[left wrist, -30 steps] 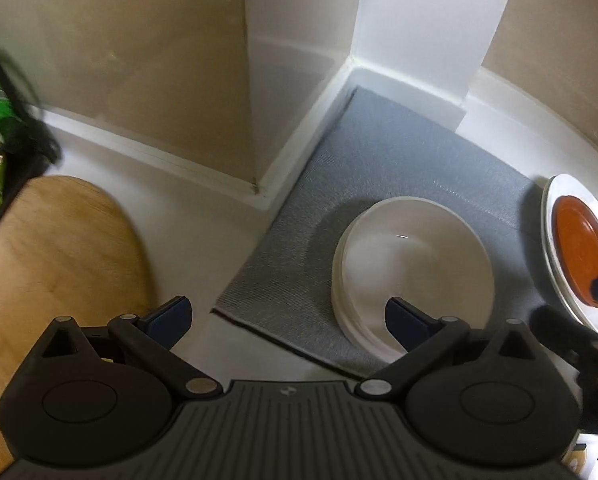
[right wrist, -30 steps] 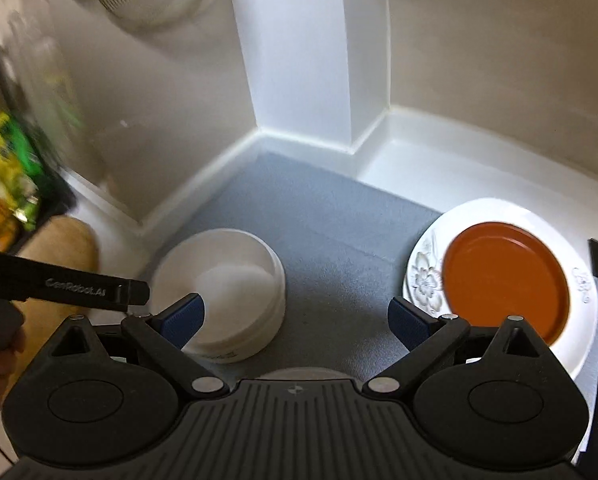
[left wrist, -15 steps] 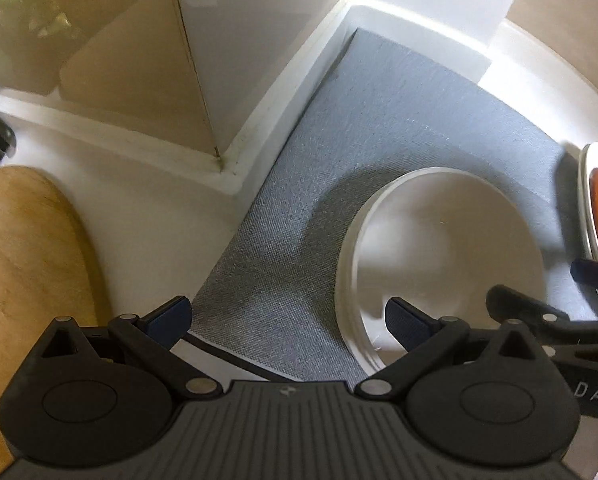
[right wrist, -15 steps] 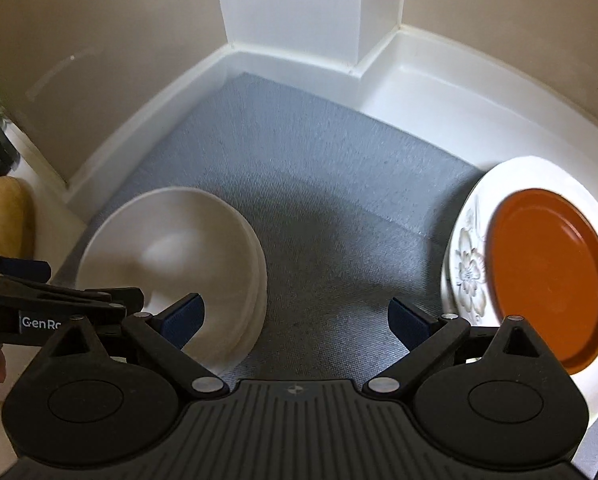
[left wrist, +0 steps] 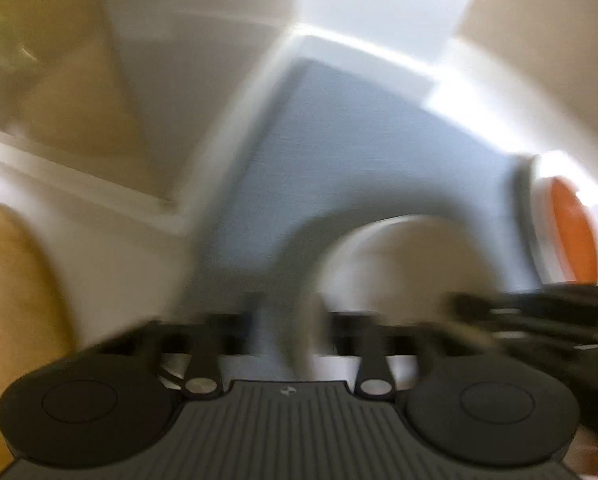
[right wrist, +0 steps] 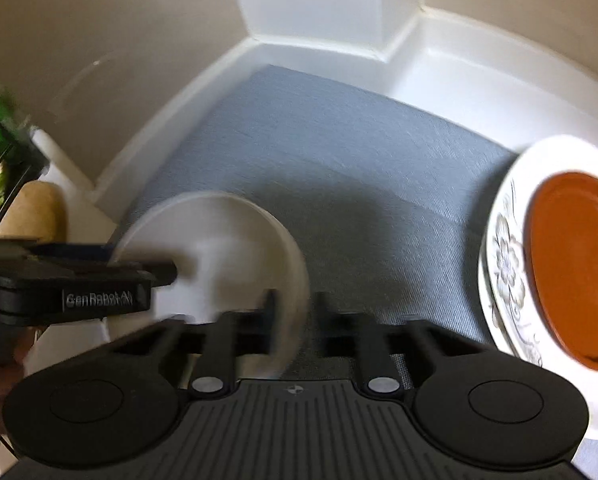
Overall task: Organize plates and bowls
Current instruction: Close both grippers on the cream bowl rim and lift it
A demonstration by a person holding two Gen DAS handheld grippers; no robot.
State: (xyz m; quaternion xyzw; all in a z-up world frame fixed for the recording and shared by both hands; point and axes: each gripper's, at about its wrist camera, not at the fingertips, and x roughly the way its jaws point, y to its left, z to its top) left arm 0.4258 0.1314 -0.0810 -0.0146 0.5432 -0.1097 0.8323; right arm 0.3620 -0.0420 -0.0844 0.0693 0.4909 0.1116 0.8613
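Both your grippers clamped on 1 white bowl (right wrist: 227, 248).
Your left gripper (left wrist: 289, 320) pinched its left rim, your right gripper (right wrist: 295, 316) its right rim; it sat on the grey mat (right wrist: 339, 152), well apart from the orange plate (right wrist: 575, 264).

The right tool (right wrist: 293, 320) is pinching the rim of the white bowl (right wrist: 219, 240) sitting on the grey mat (right wrist: 339, 152), beside an orange plate (right wrist: 575, 264).
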